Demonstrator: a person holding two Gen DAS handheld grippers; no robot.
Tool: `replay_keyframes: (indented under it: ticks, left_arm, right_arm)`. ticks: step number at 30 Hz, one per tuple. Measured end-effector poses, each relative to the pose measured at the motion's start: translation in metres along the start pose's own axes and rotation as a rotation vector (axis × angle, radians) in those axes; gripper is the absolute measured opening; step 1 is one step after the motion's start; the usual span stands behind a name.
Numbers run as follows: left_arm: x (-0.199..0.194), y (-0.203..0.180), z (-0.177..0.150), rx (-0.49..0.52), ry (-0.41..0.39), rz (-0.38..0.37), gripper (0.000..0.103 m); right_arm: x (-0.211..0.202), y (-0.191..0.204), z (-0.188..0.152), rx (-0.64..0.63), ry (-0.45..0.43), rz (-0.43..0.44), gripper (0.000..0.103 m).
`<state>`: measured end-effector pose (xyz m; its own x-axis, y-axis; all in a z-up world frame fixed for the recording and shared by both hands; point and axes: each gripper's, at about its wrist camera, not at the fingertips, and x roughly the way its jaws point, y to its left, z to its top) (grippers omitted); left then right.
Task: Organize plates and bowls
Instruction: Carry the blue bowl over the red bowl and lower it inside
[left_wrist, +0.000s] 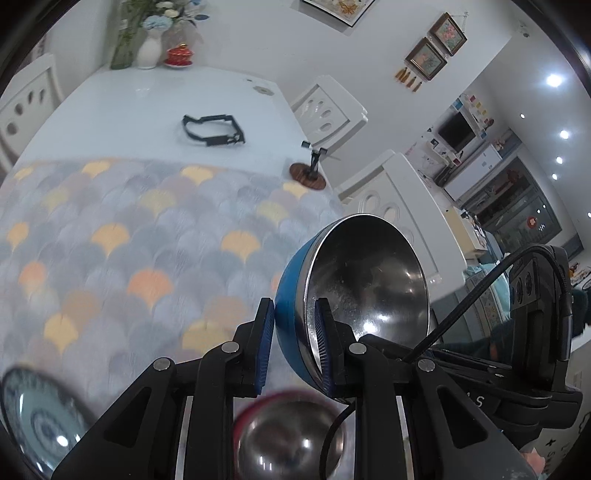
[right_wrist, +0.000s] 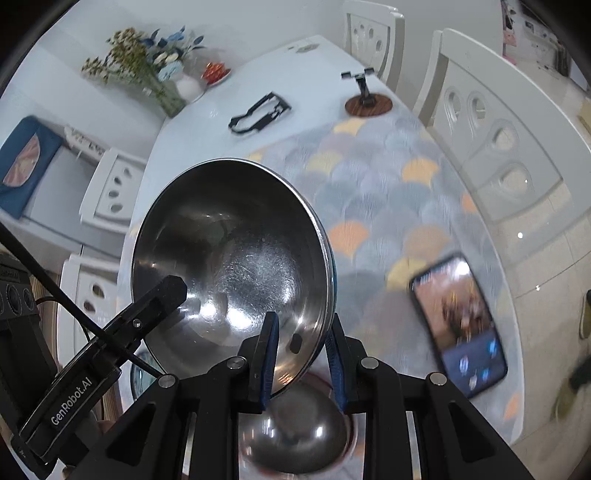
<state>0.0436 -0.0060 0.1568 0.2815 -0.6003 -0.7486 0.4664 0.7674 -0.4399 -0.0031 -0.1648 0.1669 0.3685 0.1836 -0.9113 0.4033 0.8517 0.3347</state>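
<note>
A steel bowl with a blue outside (left_wrist: 369, 273) is held tilted above the table by both grippers. My left gripper (left_wrist: 295, 343) is shut on its rim, one pad outside, one inside. My right gripper (right_wrist: 301, 354) is shut on the opposite rim of the same bowl (right_wrist: 229, 258). The left gripper's finger shows inside the bowl in the right wrist view (right_wrist: 162, 295). Below sits a second steel bowl with a red outside (left_wrist: 288, 435), also seen in the right wrist view (right_wrist: 295, 432). A blue-patterned plate (left_wrist: 37, 413) lies at lower left.
A scallop-patterned placemat (left_wrist: 129, 251) covers the near table. A black frame (left_wrist: 212, 129) and a phone stand on a wooden disc (left_wrist: 308, 175) lie beyond it. A lit phone (right_wrist: 458, 325) lies at the right. Vases (left_wrist: 149, 48) and white chairs (left_wrist: 328, 110) surround the table.
</note>
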Motion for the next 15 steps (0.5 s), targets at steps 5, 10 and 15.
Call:
replay_keyframes:
  ticks: [5,10,15]
  left_arm:
    - [-0.020,0.003,-0.038,-0.023,-0.001,0.014,0.019]
    - [-0.035,0.008,-0.068,-0.042,0.005,0.022,0.019]
    - [-0.040,0.013,-0.090,-0.060,0.021,0.021,0.019]
  right_arm:
    - [-0.008,0.006,-0.041,-0.012,0.023,0.007,0.025]
    - [-0.011,0.009,-0.072,-0.012,0.047,0.008,0.025]
    - [-0.012,0.009,-0.091,-0.005,0.067,-0.003,0.025]
